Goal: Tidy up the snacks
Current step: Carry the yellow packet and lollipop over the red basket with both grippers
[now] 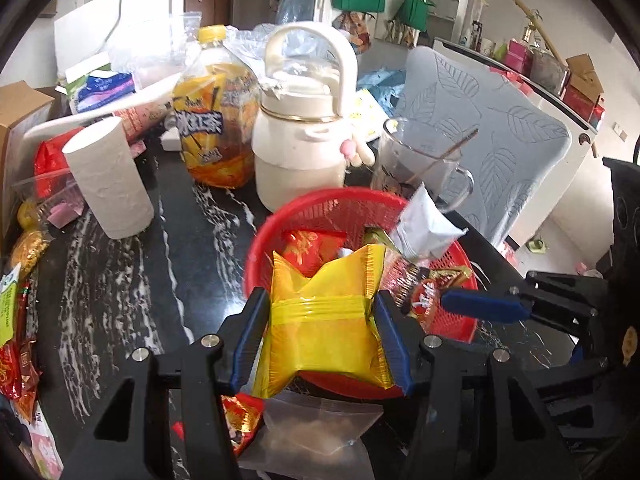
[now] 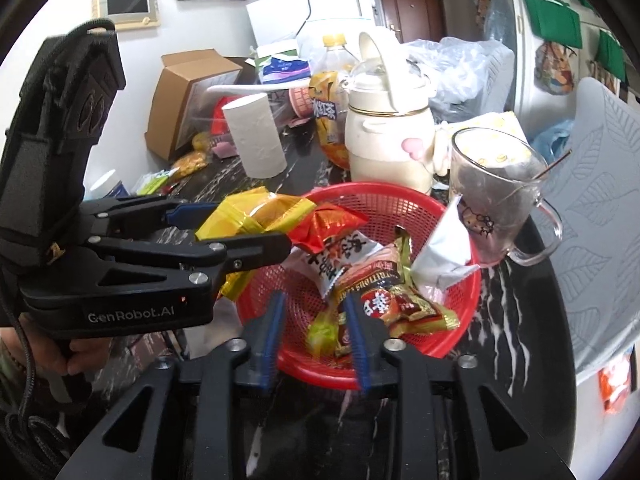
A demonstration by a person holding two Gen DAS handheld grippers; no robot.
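**Mia:** What is the left gripper point(image 1: 322, 334) holding?

**Ben:** A yellow snack bag point(image 1: 326, 320). The two blue pads squeeze it from both sides. The bag hangs over the near rim of the red basket point(image 1: 260, 248).

**Mia:** And the right gripper point(image 2: 316, 336)?

**Ben:** Its jaws are a little way apart, with nothing pinched between them. It points into the red basket from the near side. A red and gold snack pack point(image 2: 404, 304) lies just by its right pad, but I cannot tell if they touch.

**Mia:** Is the basket full?

**Ben:** There are many snacks in it. A white packet point(image 1: 424, 228) leans on the far right rim. Some red mesh at the near left still shows.

**Mia:** Is there room around the basket?

**Ben:** Not at the back. A cream kettle point(image 1: 304, 136) and a glass mug point(image 1: 416, 160) stand right behind it. To the left the dark counter point(image 1: 120, 280) has open room, up to a paper roll point(image 1: 110, 178). On the right the counter edge is close to the basket.

**Mia:** Any more snacks out?

**Ben:** Yes, some lie at the far left edge of the counter point(image 1: 16, 320).
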